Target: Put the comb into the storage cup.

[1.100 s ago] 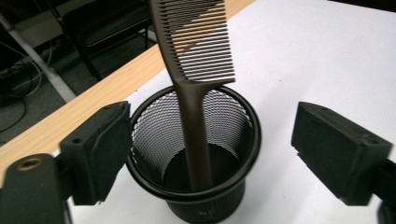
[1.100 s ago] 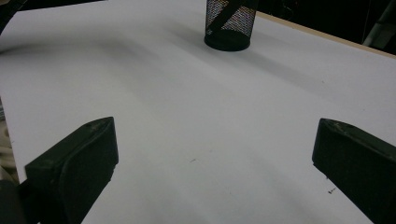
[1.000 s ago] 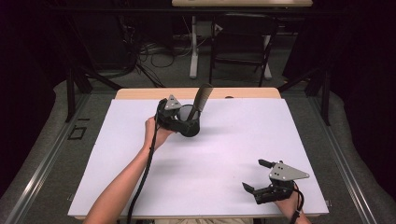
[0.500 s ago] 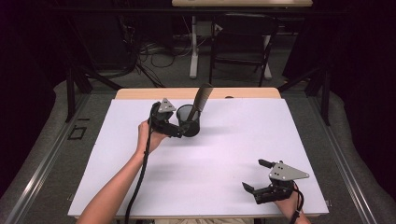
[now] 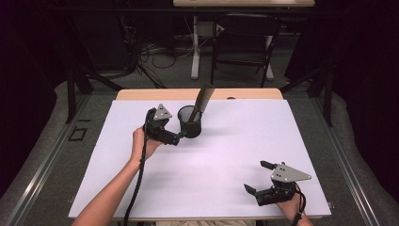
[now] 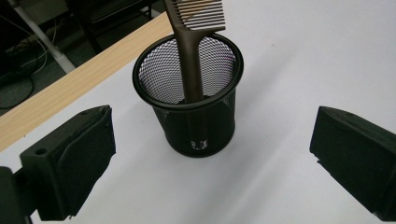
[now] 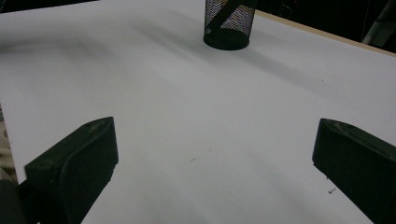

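Your left gripper (image 5: pixel 184 136) sits near the far edge of the tabletop (image 5: pixel 226 155), a little left of its middle, with its tips just beside the black mesh cup (image 5: pixel 190 121). In the left gripper view its jaws stand wide apart on either side of the cup (image 6: pixel 191 100), and neither pad touches the mesh; they have just been opening, and nothing is pressed between them.

The cup stands upright on the white surface, close to the bare wooden strip (image 5: pixel 141 94) that runs along the far edge. A brown comb (image 5: pixel 203 98) stands in it, handle down inside the mesh, teeth end up, leaning toward the far right over the rim. From the left gripper view you see the comb's handle (image 6: pixel 189 70) resting against the rim on the far side, with the teeth above it.

Your right gripper (image 5: pixel 258 179) lies near the near right corner of the tabletop, well apart from the cup, held in your right hand (image 5: pixel 289 203). Its jaws are spread too, with bare white tabletop between them in the right gripper view, and the cup (image 7: pixel 229 23) shows far off at the top of that view, the comb's handle crossing inside it.

Your left forearm (image 5: pixel 113 193) comes in from the near edge, the cable (image 5: pixel 136 188) trailing along it.
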Available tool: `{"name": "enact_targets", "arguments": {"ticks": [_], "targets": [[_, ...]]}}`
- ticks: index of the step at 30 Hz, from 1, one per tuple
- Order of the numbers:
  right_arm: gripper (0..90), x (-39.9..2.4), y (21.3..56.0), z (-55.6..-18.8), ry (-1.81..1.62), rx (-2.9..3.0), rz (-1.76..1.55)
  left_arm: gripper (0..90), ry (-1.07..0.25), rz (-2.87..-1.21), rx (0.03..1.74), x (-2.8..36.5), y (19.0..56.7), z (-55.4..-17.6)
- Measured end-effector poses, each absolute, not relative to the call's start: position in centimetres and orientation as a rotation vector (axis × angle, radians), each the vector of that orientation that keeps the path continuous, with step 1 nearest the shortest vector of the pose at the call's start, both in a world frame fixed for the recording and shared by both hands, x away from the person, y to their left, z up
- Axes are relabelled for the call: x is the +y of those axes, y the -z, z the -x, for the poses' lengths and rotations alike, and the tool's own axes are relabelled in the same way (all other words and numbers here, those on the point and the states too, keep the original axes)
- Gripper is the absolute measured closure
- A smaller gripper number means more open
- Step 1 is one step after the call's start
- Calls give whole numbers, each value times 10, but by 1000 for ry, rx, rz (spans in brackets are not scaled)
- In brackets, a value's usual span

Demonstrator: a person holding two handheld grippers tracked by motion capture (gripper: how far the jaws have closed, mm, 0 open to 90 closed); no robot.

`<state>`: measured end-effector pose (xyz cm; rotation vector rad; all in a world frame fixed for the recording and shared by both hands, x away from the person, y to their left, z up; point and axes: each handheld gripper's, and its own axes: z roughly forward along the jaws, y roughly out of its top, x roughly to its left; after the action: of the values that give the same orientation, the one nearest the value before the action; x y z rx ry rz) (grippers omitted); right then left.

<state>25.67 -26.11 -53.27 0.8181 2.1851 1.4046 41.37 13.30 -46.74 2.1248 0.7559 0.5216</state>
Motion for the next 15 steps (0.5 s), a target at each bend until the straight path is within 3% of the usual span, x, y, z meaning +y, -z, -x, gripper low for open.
{"name": "enact_targets", "arguments": {"ticks": [15], "targets": [[0, -260, 533, -257, -1407, 2179, -816, 0, -537, -2116, 764, 149, 472, -390]]}}
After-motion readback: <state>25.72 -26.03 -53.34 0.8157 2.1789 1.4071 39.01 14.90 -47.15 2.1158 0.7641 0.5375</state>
